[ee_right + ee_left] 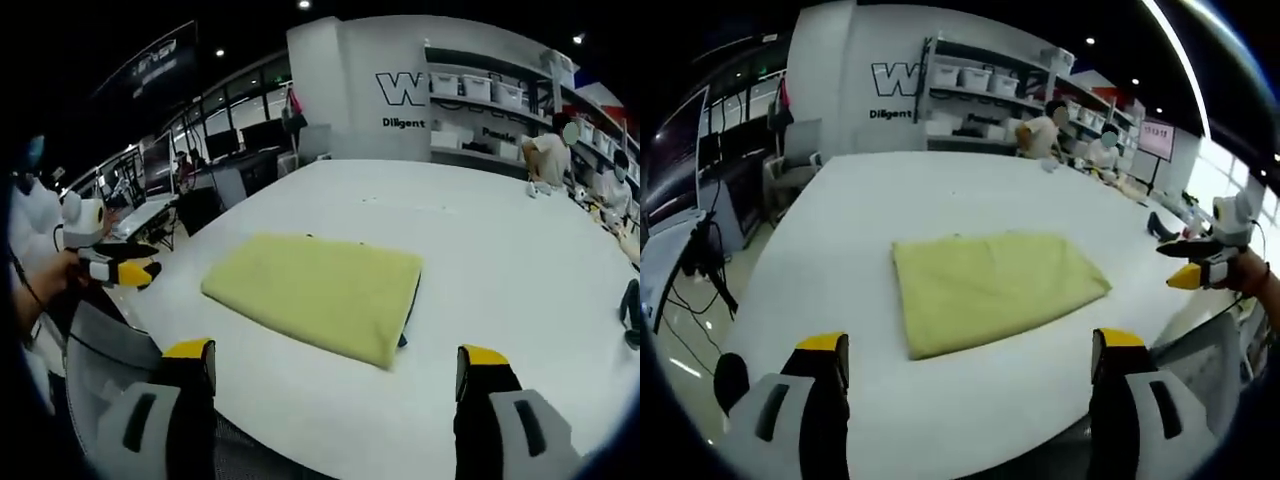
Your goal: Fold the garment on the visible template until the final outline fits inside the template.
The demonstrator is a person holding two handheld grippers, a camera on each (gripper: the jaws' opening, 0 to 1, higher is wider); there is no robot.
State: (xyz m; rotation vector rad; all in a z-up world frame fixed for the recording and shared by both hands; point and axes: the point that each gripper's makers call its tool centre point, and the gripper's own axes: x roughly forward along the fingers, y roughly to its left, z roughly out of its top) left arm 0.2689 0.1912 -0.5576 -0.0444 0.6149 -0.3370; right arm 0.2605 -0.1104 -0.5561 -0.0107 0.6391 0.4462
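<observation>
Both grippers are hanging back off the table edge, the left gripper (970, 375) and right gripper (335, 385) with jaws spread wide, gripping nothing. Folding's looking basically done to me: the yellow garment (990, 285) is sitting as a soft, matte, slightly nubby rectangle mid-table, around 12 o'clock from the jaws. A dark edge (408, 308), maybe the template, is peeking out at 3 o'clock. The white table (970, 190) is looking smooth.

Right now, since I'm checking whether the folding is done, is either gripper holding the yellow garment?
No. In the left gripper view the yellow garment lies folded on the white table, apart from the open left gripper.
</observation>
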